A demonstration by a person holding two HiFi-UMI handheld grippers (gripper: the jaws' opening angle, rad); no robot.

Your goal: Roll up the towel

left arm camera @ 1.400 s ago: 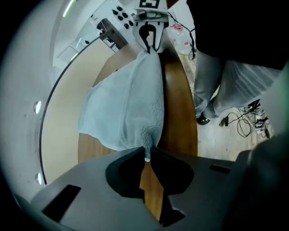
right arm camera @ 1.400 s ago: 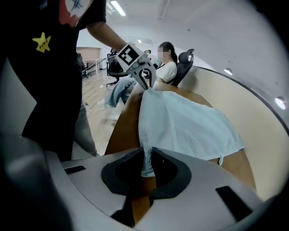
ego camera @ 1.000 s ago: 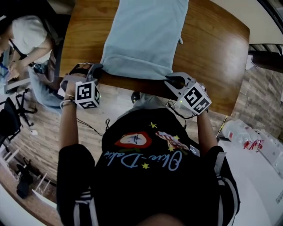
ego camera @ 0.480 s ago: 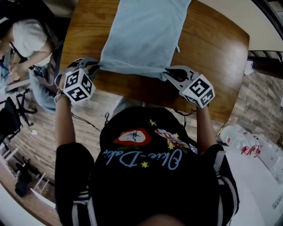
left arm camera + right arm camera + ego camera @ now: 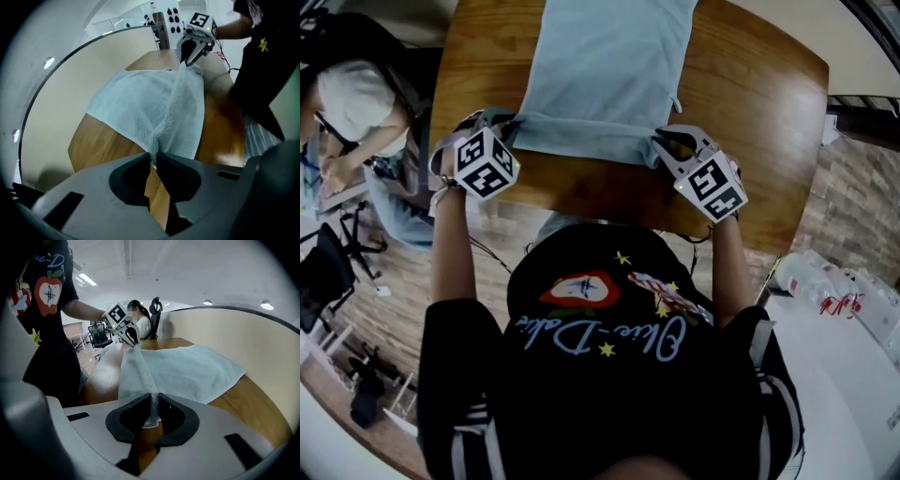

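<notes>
A light blue towel [image 5: 609, 66] lies spread lengthwise on the wooden table [image 5: 759, 112]. Its near edge is lifted and stretched taut between my two grippers. The left gripper [image 5: 508, 127] pinches the near left corner. In the left gripper view its jaws [image 5: 153, 157] are starting to open, with the towel [image 5: 140, 103] still nipped between the tips. The right gripper [image 5: 661, 145] is shut on the near right corner, which shows as a bunched strip of towel [image 5: 187, 366] entering the right gripper [image 5: 154, 399]. Each gripper view shows the opposite gripper at the far corner: the right gripper [image 5: 190, 51] and the left gripper [image 5: 131, 338].
The table's rounded front edge [image 5: 609, 202] runs just below the grippers, close to my body. A person [image 5: 356, 94] sits at a desk on the left, near an office chair [image 5: 154, 310]. A white surface with bottles [image 5: 825, 291] stands at the lower right.
Both grippers have moved away from my body over the table, carrying the towel's near edge with them. The left gripper has rolled, and its marker cube now faces differently.
</notes>
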